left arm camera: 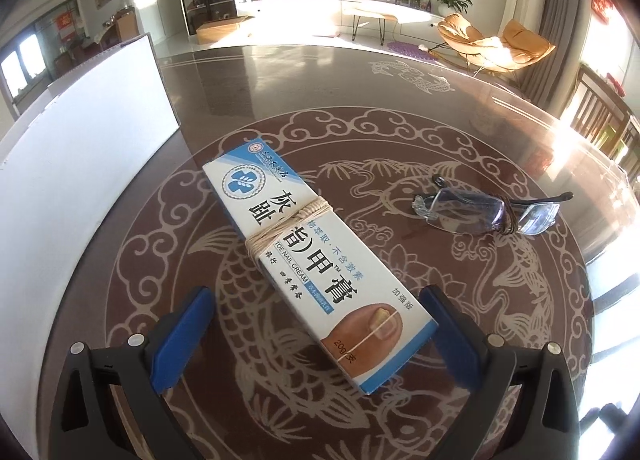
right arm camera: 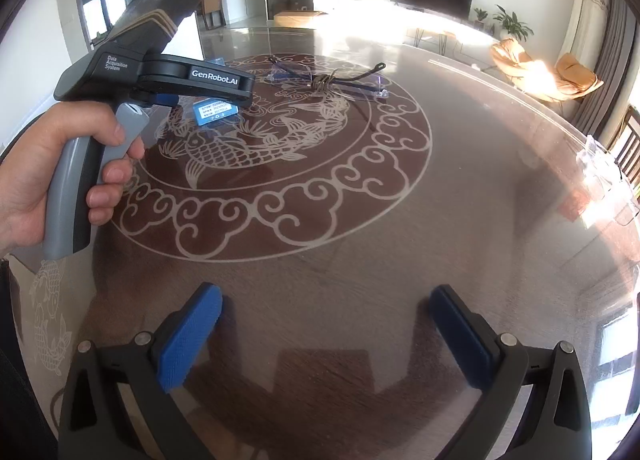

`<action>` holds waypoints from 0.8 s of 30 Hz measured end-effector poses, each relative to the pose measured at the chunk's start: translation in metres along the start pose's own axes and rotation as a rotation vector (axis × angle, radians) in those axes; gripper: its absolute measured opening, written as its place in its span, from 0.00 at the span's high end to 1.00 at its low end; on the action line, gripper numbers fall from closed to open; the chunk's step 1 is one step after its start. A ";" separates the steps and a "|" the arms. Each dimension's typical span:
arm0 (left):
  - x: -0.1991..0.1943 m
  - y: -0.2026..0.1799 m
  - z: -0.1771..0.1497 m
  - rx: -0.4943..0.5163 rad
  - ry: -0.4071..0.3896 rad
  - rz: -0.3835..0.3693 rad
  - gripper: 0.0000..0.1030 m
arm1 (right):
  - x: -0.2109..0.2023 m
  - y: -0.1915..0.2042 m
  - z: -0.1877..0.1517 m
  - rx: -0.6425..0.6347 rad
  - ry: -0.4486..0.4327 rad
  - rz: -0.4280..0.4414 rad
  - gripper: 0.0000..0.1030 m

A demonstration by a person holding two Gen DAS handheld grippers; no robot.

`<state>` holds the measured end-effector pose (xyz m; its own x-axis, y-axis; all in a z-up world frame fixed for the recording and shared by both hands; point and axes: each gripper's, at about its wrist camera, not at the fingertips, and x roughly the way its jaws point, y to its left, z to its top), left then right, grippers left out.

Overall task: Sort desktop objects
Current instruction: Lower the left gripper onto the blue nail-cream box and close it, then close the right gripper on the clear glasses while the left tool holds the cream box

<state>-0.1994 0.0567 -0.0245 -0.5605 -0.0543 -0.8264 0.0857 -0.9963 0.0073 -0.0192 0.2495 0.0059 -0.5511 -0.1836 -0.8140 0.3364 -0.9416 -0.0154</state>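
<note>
- Cream box (left arm camera: 316, 264), string-wrapped: flat on surface (left arm camera: 460, 108), near end between spread fingers of left gripper (left arm camera: 316, 344); not gripped.
- Glasses (left arm camera: 486, 210): on surface, right of box, apart from it, untouched.
- Right gripper (right arm camera: 324, 340): fingers apart, empty, over bare near surface.
- White bin (left arm camera: 84, 164): far left; contents hidden.
- Judged: sorting barely begun; both items remaining.

White-and-blue cardboard cream box (left arm camera: 316, 272), tan string band; brown glass-topped table (left arm camera: 400, 100), pale koi-and-cloud pattern; blue gripper pads (right arm camera: 190, 340).
</note>
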 end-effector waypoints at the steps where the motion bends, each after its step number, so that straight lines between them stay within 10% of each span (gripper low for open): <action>1: -0.003 0.005 -0.001 0.011 -0.019 -0.002 0.13 | 0.000 0.000 0.000 0.000 0.000 0.000 0.00; 3: -0.009 0.014 -0.003 0.037 -0.048 -0.016 0.48 | 0.000 0.000 0.000 0.000 0.000 0.000 0.00; 6: -0.016 0.025 -0.011 0.070 -0.072 -0.043 0.59 | 0.000 0.000 0.000 0.000 0.000 0.000 0.00; 16: -0.067 0.067 -0.077 0.163 -0.076 -0.116 0.60 | 0.003 0.000 0.004 -0.017 0.001 0.015 0.00; 24: -0.075 0.076 -0.087 0.165 -0.075 -0.128 0.60 | 0.064 -0.032 0.090 -0.227 0.001 0.159 0.00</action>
<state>-0.0792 -0.0093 -0.0114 -0.6183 0.0748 -0.7824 -0.1230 -0.9924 0.0024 -0.1340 0.2423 0.0063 -0.4771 -0.3240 -0.8169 0.5814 -0.8135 -0.0169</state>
